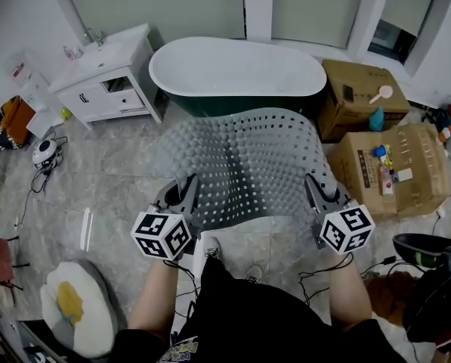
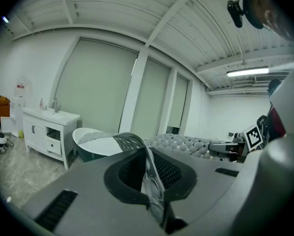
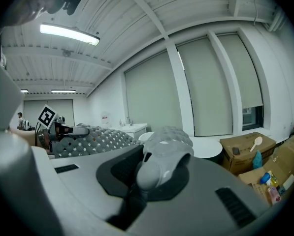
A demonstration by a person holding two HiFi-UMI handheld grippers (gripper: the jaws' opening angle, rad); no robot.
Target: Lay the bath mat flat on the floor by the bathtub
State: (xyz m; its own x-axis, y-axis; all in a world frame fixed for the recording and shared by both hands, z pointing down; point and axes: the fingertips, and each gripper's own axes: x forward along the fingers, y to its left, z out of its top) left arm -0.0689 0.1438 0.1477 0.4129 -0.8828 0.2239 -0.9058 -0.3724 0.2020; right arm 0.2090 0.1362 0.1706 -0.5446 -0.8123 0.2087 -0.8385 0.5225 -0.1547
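Note:
A grey, bubbly bath mat (image 1: 248, 165) with rows of holes hangs in the air in front of the white bathtub (image 1: 236, 68). It is stretched between my two grippers, its far edge arching up near the tub. My left gripper (image 1: 186, 195) is shut on the mat's near left corner (image 2: 149, 173). On the near right corner (image 3: 161, 163) my right gripper (image 1: 314, 191) is shut. From the left gripper view the mat (image 2: 186, 144) runs across to the right gripper (image 2: 225, 149); from the right gripper view the mat (image 3: 95, 139) reaches the left gripper (image 3: 70, 130).
A white vanity with a sink (image 1: 108, 74) stands left of the tub. Cardboard boxes (image 1: 387, 165) with small items sit at the right. The marble floor (image 1: 112, 180) shows cables, a round white device (image 1: 45, 151) and a white cushion (image 1: 78, 305) at the lower left.

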